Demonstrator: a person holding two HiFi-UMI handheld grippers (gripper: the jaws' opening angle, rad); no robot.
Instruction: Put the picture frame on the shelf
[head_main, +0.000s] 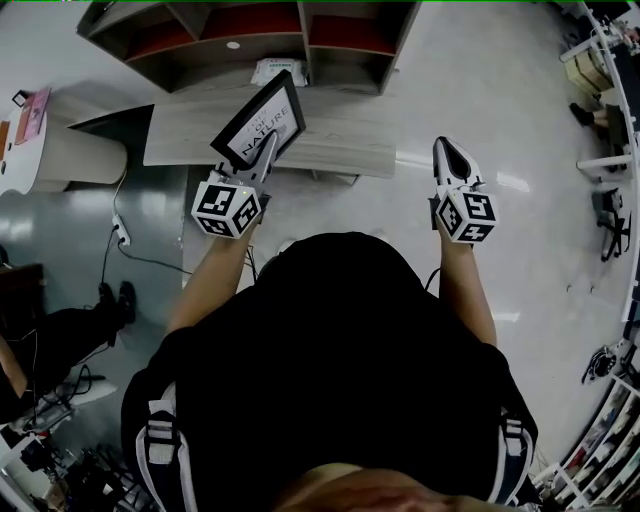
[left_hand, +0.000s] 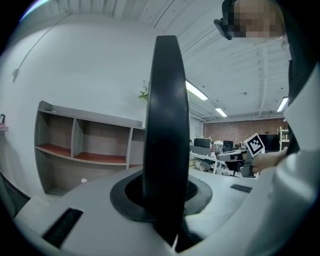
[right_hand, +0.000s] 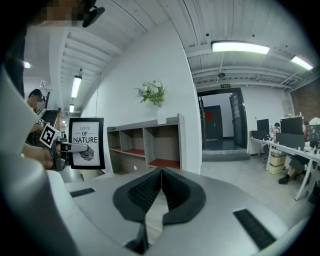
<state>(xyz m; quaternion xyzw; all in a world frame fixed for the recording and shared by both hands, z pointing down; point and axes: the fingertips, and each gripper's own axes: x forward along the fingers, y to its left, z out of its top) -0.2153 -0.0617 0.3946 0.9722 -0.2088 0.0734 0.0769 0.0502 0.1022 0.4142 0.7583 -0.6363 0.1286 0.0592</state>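
A black picture frame (head_main: 262, 122) with a white print reading "LOVE OF NATURE" is held in the air by my left gripper (head_main: 255, 165), which is shut on its lower edge. In the left gripper view the frame (left_hand: 166, 130) shows edge-on, standing up between the jaws. The right gripper view shows the frame (right_hand: 86, 143) from the front at left. The wooden shelf (head_main: 250, 35) with several open compartments stands ahead, against the wall. My right gripper (head_main: 452, 160) hangs to the right, shut and empty, its tips (right_hand: 160, 172) meeting.
A low grey bench (head_main: 200, 135) lies in front of the shelf. A vase of white flowers (right_hand: 156, 95) stands on the shelf top. A white round stand (head_main: 60, 150) is at left, with a cable and power strip (head_main: 121, 235) on the floor. Office desks and chairs (right_hand: 290, 150) are at right.
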